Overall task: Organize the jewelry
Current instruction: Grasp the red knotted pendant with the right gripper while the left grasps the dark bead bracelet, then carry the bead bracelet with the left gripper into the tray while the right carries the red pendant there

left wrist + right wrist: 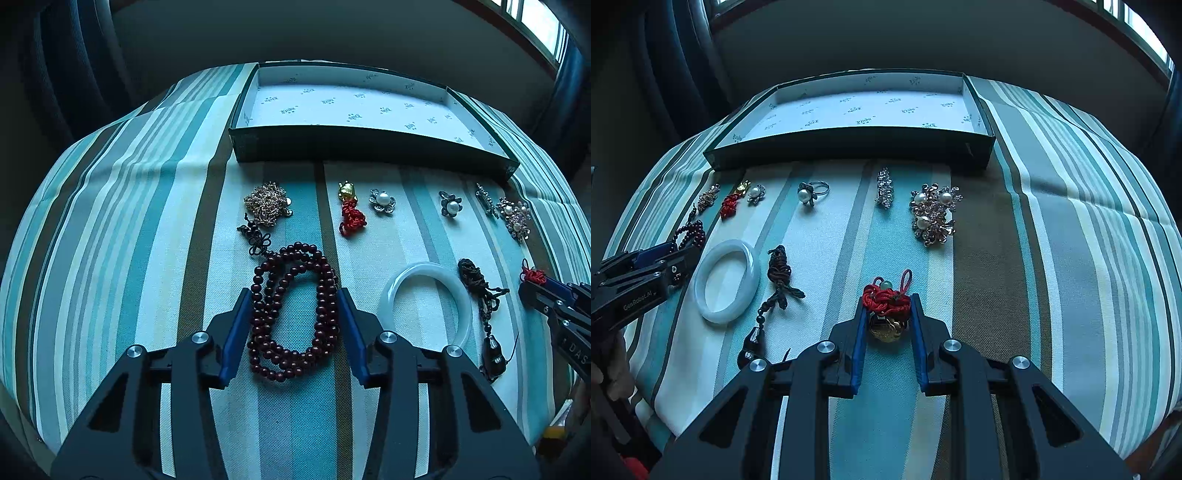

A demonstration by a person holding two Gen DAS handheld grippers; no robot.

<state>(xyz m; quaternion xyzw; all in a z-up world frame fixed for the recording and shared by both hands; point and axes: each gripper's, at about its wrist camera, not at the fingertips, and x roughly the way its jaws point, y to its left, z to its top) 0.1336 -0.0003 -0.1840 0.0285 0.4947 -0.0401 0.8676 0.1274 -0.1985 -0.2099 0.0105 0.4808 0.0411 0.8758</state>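
One empty box (369, 107) lies at the far side of the striped cloth (110, 221). The left gripper (295, 295) straddles one dark-red bead necklace (291, 314), pads at its sides. The right gripper (888, 299) pinches one red-knot charm (886, 299). Nearby lie one white bangle (726, 280) and two pearl rings (450, 204).

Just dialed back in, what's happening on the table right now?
A person is sorting jewelry with two handheld grippers. The left gripper straddles the dark red bead necklace, its pads right at the coil's two sides. The right gripper is shut on the red knotted charm with a gold pendant. The white bangle, brooches, rings and other pieces lie on the striped cloth. The open box behind them has nothing in it yet.
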